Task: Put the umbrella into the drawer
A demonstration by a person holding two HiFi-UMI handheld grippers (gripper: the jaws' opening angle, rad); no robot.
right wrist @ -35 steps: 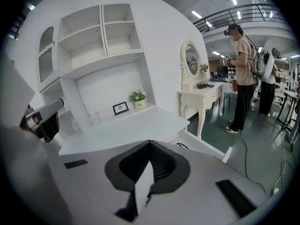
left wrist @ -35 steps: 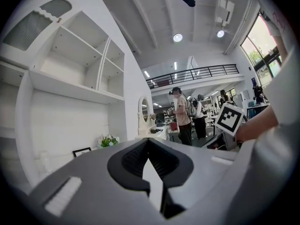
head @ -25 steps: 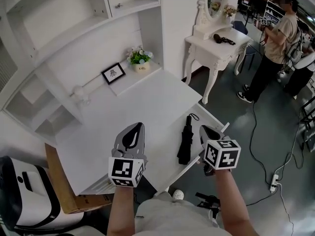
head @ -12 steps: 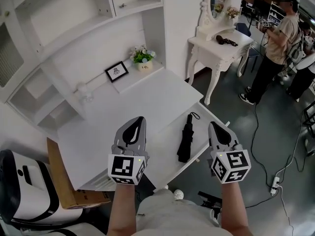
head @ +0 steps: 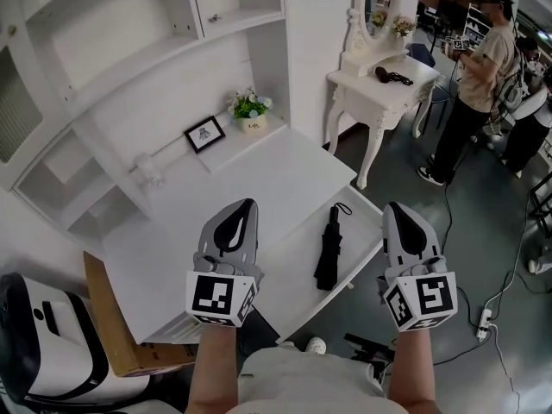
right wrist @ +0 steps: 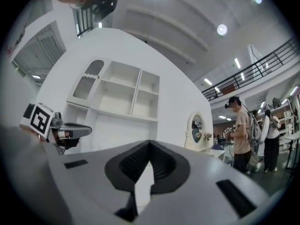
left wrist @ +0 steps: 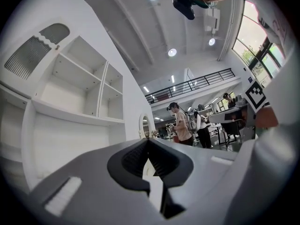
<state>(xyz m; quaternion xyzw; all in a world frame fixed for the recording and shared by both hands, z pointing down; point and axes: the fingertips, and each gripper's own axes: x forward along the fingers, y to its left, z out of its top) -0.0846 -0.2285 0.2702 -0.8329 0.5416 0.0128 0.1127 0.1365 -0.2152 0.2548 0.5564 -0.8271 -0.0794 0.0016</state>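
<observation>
Both tongs are closed with nothing between them. The left tongs (head: 245,205) and the right tongs (head: 395,207) are held up level over the front of the white bench (head: 259,171), and each one's own view shows the two tips meeting. Those two gripper views look out at the white shelving and the ceiling, so neither shows the task's things.

From the head view, the black folded umbrella (head: 329,247) lies lengthwise in the pulled-out drawer (head: 293,266), between the two tongs and touched by neither. Its strap loop is at the far end. The drawer's near left corner is covered by the left tongs and its marker cube, and the right tongs hang just off its right edge. How deep the drawer is cannot be made out, since white walls and floor run together.

At the back of the bench stand a small framed picture (head: 204,132) and a pot of flowers (head: 250,108); the print on both is too small to read. A cardboard box (head: 108,317) shows at the left, partly under the bench. The dressing table (head: 379,80) has its mirror cut off at the top edge. Beside it stands a person (head: 479,76) holding something with square markers.
</observation>
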